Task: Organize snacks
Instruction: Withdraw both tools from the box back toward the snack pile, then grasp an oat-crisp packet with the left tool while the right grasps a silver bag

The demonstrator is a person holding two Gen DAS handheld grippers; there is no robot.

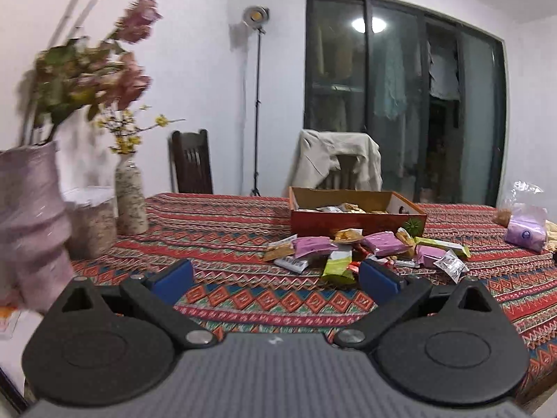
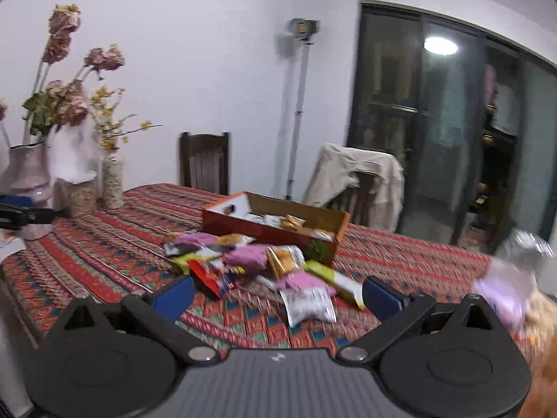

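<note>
**Left wrist and right wrist views: both grippers spread wide above a table of loose snacks**

Left wrist view shows the left gripper point(image 1: 276, 278) held above the red patterned woven tablecloth point(image 1: 226, 233), its blue-padded fingers point(image 1: 174, 280) far apart with nothing between them. Ahead of it lies a loose pile of small wrapped snack packets point(image 1: 365, 252) in purple, green, white and orange, scattered on the cloth just in front of a shallow orange cardboard box point(image 1: 355, 221). A few packets already lie inside that box. At the left stand a pale pink ribbed ceramic vase of dried pink flowers point(image 1: 31, 209) and a slim speckled bottle vase with yellow sprigs point(image 1: 130, 202). A clear plastic bag holding a purple pack point(image 1: 524, 224) rests near the table's right edge.

Right wrist view shows the right gripper point(image 2: 278, 294) likewise spread wide and empty, close above the near edge of the same pile; a white crinkled packet point(image 2: 310, 304) lies between its fingers' line of sight, not touched. Behind the table stand a dark wooden chair point(image 2: 205, 163) and a second chair draped with a beige jacket point(image 2: 358, 177).
</note>
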